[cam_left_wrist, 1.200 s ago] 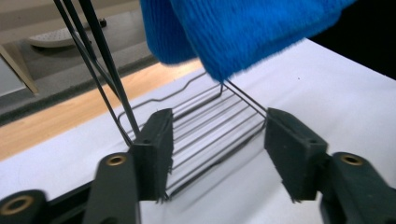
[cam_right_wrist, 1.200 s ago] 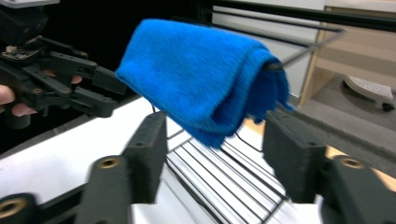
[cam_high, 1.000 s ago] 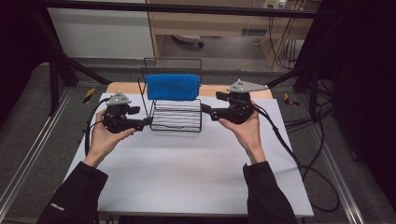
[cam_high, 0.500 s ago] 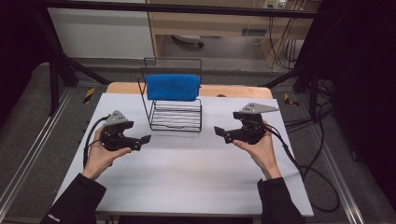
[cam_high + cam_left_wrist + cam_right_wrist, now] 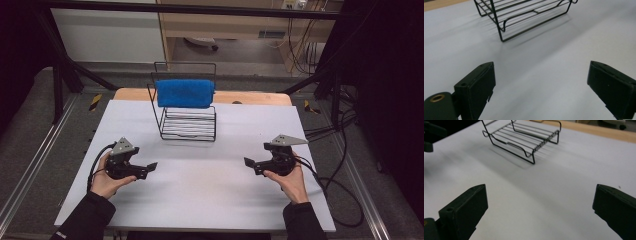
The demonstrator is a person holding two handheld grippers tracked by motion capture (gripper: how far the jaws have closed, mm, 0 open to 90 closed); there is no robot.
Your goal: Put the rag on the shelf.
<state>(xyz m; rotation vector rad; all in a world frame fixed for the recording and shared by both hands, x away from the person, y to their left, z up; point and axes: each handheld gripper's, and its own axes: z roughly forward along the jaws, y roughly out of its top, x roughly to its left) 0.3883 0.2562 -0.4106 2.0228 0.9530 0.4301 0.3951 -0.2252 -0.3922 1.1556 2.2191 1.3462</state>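
The blue towel [image 5: 185, 93] is draped over the wire rack [image 5: 188, 123] near the table's [image 5: 210, 185] far edge. Left gripper [image 5: 149, 169] and right gripper [image 5: 248, 164] are held low, well apart, jaws just spread wide, nothing between them.

The left gripper [image 5: 151, 166] sits low at the near left, the right gripper [image 5: 248, 162] low at the near right, well apart, tips pointing inward toward each other. Both jaws have just been opening and stand wide with nothing between them.

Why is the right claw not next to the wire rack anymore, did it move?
Yes. The right claw moved away from the wire rack, toward the table's near edge.
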